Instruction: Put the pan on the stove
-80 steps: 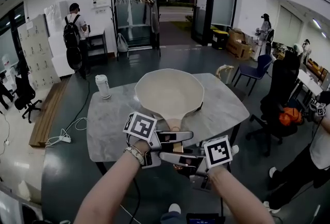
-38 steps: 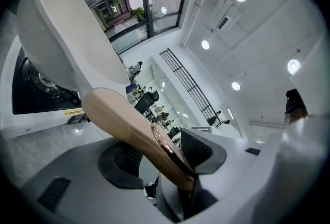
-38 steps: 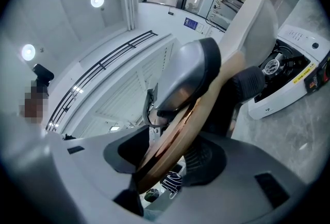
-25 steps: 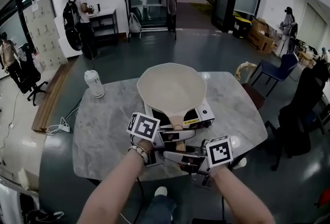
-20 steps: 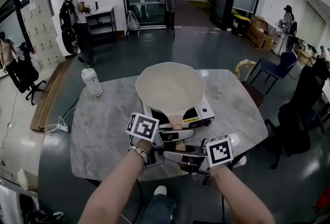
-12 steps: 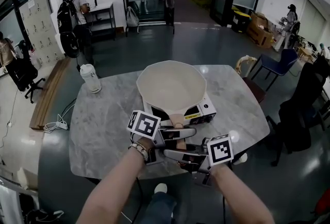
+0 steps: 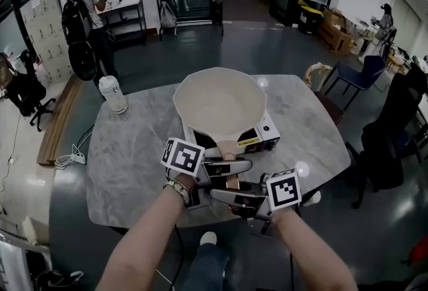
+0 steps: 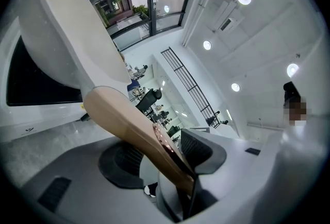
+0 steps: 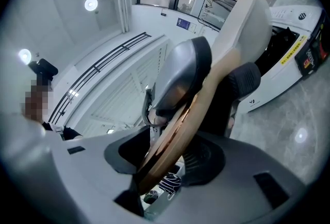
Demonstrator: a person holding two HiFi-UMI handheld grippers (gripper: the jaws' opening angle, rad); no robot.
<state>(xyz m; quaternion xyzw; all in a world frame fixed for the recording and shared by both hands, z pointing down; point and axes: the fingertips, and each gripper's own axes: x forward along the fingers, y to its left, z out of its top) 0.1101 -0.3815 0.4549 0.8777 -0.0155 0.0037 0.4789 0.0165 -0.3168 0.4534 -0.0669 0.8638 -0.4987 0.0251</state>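
A cream pan (image 7: 221, 101) with a wooden handle (image 7: 228, 149) sits over the white stove (image 7: 264, 138) with a black top, mid-table. Whether its base touches the stove I cannot tell. My left gripper (image 7: 227, 168) is shut on the handle from the left. My right gripper (image 7: 231, 197) grips the handle's end from the right, its jaws closing a little on it. In the left gripper view the handle (image 8: 129, 125) runs between the pads up to the pan (image 8: 62, 37). The right gripper view shows the handle (image 9: 206, 99) clamped, with the stove (image 9: 289, 48) beyond.
The stove stands on a grey marble table (image 7: 127, 162). A white bottle (image 7: 112, 94) stands at the table's far left corner. A blue chair (image 7: 354, 79) and a dark office chair (image 7: 384, 142) stand to the right. A person with a backpack (image 7: 83, 22) is far back left.
Both grippers keep hold of the handle and the pan stays over the stove. The head view has shifted slightly. The person at the back left has moved a little.
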